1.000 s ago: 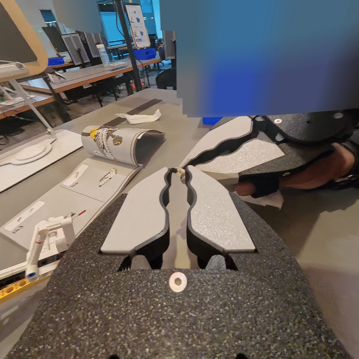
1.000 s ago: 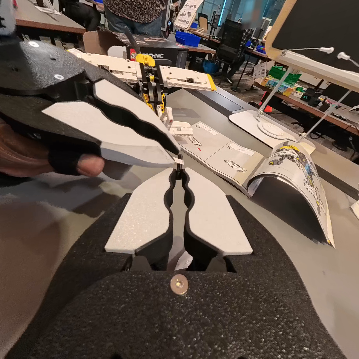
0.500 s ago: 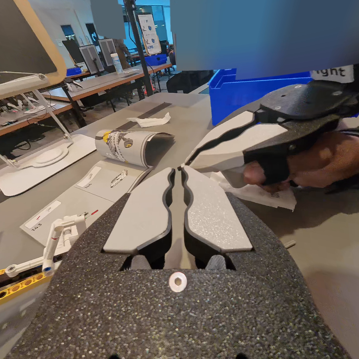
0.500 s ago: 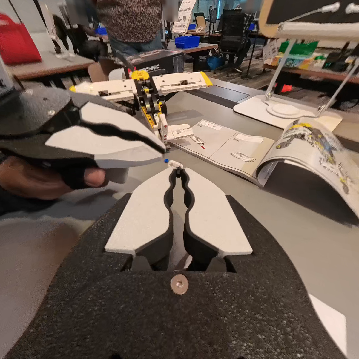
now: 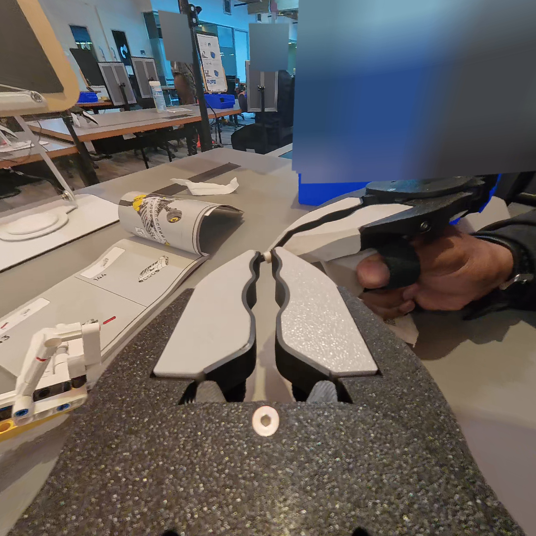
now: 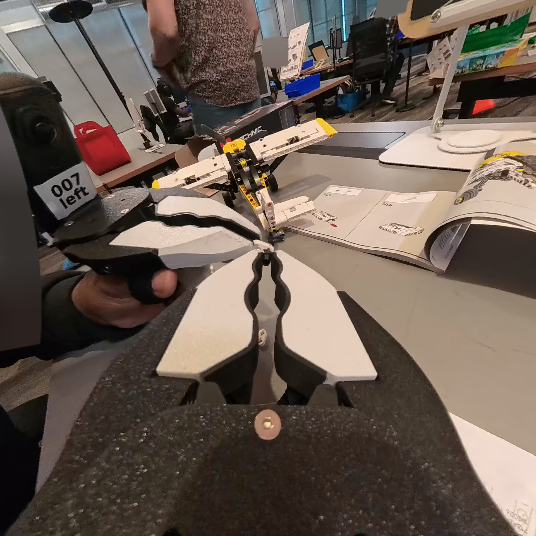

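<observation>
My left gripper (image 5: 264, 256) is shut on a small white piece (image 5: 266, 257) pinched at its very tips. It also shows in the right wrist view (image 6: 262, 245), coming in from the left with the white piece (image 6: 263, 246). My right gripper (image 6: 266, 255) is shut on a small black pin (image 6: 266, 259). It also shows in the left wrist view (image 5: 271, 249), coming in from the right. The two grippers meet tip to tip above the grey table (image 6: 406, 333), and the white piece touches the pin's top end.
A white, yellow and black brick plane (image 6: 246, 168) stands just beyond the tips, with an open instruction booklet (image 6: 391, 220) to its right. A white lamp base (image 6: 449, 145), a black box (image 6: 261, 124) and a standing person (image 6: 214, 58) are behind. A blue bin (image 5: 324, 188) and a tissue (image 5: 208, 185) lie farther off. Left and right tips are no more than a few centimetres apart.
My left fingers have closed in on the white piece. Half a second ago the two grippers stood slightly apart; now their tips meet again, white piece against black pin.
</observation>
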Available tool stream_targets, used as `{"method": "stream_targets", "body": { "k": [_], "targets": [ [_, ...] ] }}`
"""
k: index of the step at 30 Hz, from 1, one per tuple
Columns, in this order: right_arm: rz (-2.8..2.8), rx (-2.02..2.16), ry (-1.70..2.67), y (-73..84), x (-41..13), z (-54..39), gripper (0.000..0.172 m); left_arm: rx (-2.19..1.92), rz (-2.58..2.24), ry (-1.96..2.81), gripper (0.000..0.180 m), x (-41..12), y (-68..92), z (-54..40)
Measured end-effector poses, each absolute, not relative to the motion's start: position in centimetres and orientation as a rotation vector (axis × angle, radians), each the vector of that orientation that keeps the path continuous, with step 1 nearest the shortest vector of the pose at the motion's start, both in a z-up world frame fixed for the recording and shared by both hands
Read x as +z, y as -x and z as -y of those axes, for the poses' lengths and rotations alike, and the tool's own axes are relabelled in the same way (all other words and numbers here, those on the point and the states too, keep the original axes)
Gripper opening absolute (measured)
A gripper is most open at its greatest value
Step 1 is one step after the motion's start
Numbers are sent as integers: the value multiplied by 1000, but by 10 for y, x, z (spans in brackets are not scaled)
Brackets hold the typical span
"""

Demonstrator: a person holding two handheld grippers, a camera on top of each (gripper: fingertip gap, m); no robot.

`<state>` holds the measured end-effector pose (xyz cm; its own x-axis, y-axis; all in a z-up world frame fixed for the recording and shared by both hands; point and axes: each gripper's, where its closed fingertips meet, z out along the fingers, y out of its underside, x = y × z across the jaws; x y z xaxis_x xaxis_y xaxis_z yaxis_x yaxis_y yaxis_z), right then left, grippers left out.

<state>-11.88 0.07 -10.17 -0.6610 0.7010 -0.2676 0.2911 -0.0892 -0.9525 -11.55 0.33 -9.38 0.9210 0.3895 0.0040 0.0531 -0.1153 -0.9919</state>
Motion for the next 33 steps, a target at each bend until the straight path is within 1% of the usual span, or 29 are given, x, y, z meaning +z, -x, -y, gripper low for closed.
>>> {"method": "stream_targets", "body": {
  "k": [13,20,27,33],
  "targets": [
    [1825,1492,865,120,-101,-2,5,22,476,1615,5,-97,115,-4],
    [1848,1297,729,119,-107,1,5,-262,582,1589,6,-106,115,-4],
    [1915,1197,634,118,-116,5,5,-396,624,1657,5,-117,114,0],
    [1913,1237,568,114,-110,9,5,-614,622,1620,7,-112,109,5]
  ]
}}
